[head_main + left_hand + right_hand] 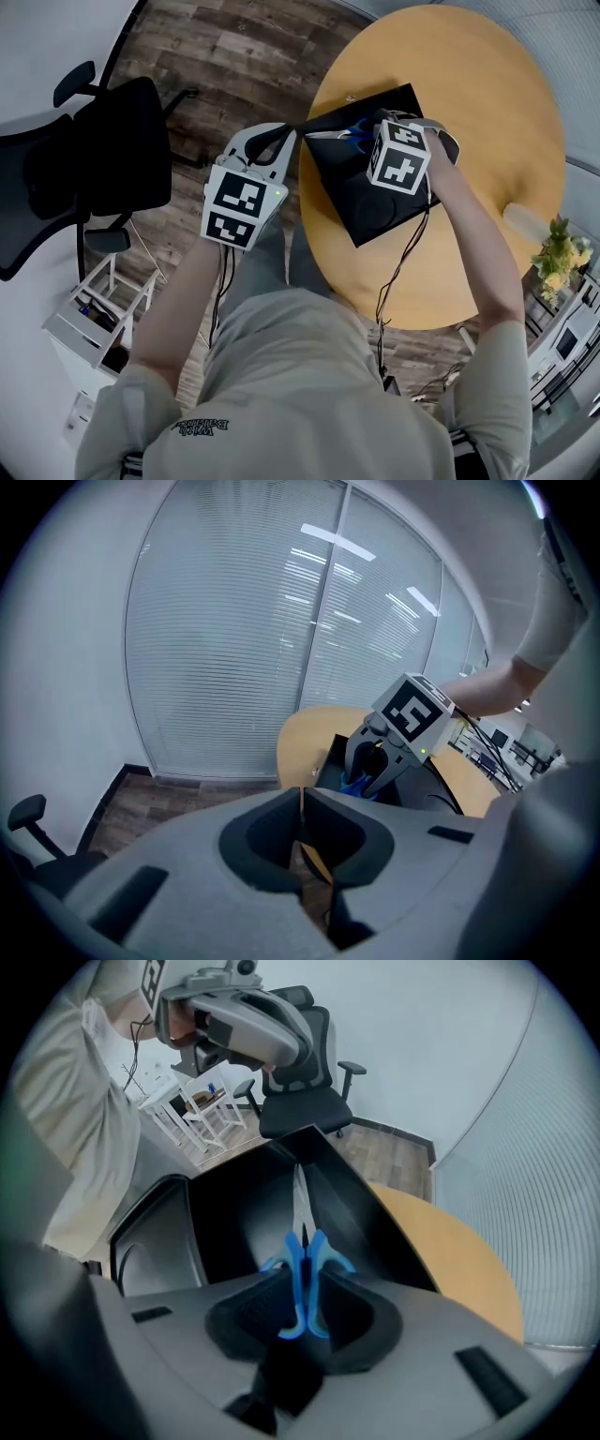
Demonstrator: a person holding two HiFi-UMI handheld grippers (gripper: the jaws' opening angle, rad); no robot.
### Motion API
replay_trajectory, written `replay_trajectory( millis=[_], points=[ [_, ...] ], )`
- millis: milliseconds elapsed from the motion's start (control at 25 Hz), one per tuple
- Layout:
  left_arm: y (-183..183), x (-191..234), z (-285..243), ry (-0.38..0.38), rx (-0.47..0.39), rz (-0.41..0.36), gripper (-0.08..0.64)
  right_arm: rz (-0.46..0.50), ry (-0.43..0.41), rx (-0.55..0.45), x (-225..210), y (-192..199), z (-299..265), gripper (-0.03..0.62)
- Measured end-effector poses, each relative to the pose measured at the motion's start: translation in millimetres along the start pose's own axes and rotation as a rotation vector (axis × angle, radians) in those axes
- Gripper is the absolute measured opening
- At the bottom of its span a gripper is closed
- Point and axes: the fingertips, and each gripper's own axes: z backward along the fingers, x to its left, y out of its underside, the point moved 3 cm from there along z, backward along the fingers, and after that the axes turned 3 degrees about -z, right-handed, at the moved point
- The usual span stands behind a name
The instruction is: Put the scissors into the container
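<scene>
"Scissors (300,1251): where are they, and what has them?"

"They're pinched by the blue handles in the right gripper (305,1288). The blades are closed and point down into the black container (225,1213) on the round desk (487,122). I can't tell whether the tips touch its bottom."

"How will they handle?"

"Light and stiff, I'd judge. The smooth plastic handles could swivel in the pinch (the blade end is likely the heavier one), so a hold low on the handles, near the pivot, seems safest."

"And the other one?"

"The left gripper (301,803) is pressed together on nothing, off the desk's edge. Its view shows the right gripper from outside, over the container. The head view gives only a scrap of blue. Only the right gripper view shows the grip itself."
</scene>
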Motion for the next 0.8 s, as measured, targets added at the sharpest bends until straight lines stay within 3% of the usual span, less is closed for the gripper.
replay_trajectory(
  millis=[440, 800],
  points=[
    [2.0, 0.1, 0.6, 0.002, -0.022, 0.004, 0.029, -0.063, 0.010, 0.013, -6.2, 1.0, -12.8, 0.101],
    [-16.2, -10.2, 18.2, 0.000, -0.057, -0.018, 0.029, -0.144, 0.071, -0.086, -7.4, -8.6, 16.3, 0.104]
  ],
)
